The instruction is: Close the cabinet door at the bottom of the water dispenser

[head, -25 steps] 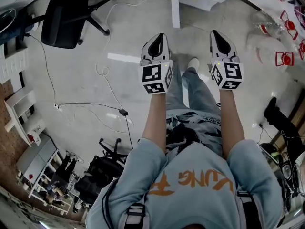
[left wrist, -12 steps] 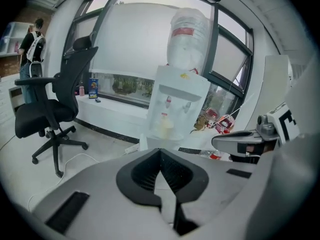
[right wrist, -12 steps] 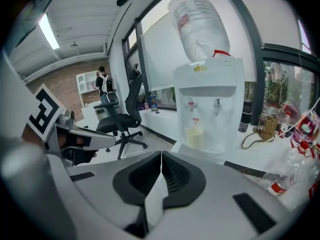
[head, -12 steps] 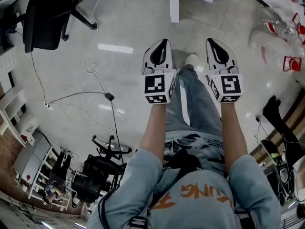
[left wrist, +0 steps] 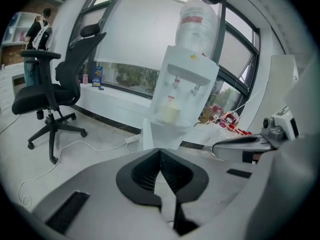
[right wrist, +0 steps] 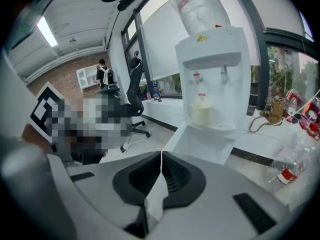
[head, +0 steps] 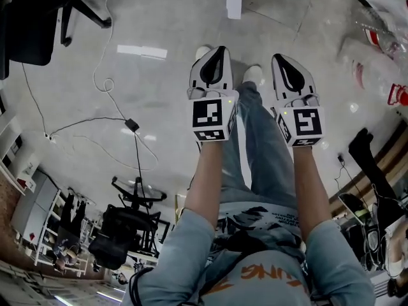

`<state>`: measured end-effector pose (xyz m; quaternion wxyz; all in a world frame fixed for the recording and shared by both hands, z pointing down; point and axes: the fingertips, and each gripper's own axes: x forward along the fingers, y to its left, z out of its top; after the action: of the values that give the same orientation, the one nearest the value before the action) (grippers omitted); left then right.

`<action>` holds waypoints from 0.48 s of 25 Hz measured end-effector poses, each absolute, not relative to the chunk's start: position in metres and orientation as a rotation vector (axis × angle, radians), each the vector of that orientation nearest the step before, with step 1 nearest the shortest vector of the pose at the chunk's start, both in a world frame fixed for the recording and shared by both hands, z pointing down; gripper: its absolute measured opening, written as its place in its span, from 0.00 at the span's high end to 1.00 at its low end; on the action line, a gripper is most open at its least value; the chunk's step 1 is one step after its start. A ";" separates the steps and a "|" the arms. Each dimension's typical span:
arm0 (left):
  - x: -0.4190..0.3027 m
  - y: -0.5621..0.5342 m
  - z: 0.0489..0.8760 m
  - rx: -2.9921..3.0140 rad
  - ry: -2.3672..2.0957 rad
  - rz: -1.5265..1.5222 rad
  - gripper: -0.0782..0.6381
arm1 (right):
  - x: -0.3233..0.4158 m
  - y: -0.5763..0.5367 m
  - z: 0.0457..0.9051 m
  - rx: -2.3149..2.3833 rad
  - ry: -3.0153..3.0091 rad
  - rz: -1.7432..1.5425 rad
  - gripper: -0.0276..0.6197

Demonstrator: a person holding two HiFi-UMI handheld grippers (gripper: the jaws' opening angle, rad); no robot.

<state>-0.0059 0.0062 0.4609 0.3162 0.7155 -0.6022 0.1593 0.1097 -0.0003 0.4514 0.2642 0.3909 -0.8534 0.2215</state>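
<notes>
The white water dispenser (left wrist: 182, 84) (right wrist: 212, 79) stands ahead against the window wall, with a clear bottle on top. Its bottom cabinet door (left wrist: 148, 134) (right wrist: 181, 140) hangs open, swung out to the left. In the head view only a white upright edge of the dispenser base (head: 234, 2) shows at the top. My left gripper (head: 218, 50) (left wrist: 160, 150) and right gripper (head: 279, 58) (right wrist: 161, 154) are held side by side over the floor, short of the door. Both are shut, tips together, with nothing between them.
A black office chair (head: 25, 18) (left wrist: 50, 84) stands to the left. A white cable (head: 108, 81) and a black adapter (head: 131, 125) lie on the floor. Clear bottles and red items (head: 382, 37) clutter the right. A person (left wrist: 40, 34) stands far back left.
Both grippers have sunk lower, staying side by side and shut. In the head view the chair and cable have slid toward the upper left.
</notes>
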 end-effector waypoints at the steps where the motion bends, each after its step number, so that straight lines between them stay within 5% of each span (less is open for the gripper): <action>1: -0.007 0.007 0.469 1.877 -1.584 0.422 0.86 | 0.107 0.002 0.460 1.044 -2.305 0.606 0.91; 12: -0.008 0.010 0.526 1.939 -1.459 0.503 0.86 | 0.079 0.002 0.540 1.035 -2.273 0.626 0.91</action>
<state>-0.0077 0.0100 0.5257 0.3257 0.7396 -0.5568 0.1920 0.0791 0.0016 0.5399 0.2797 0.3861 -0.8475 0.2334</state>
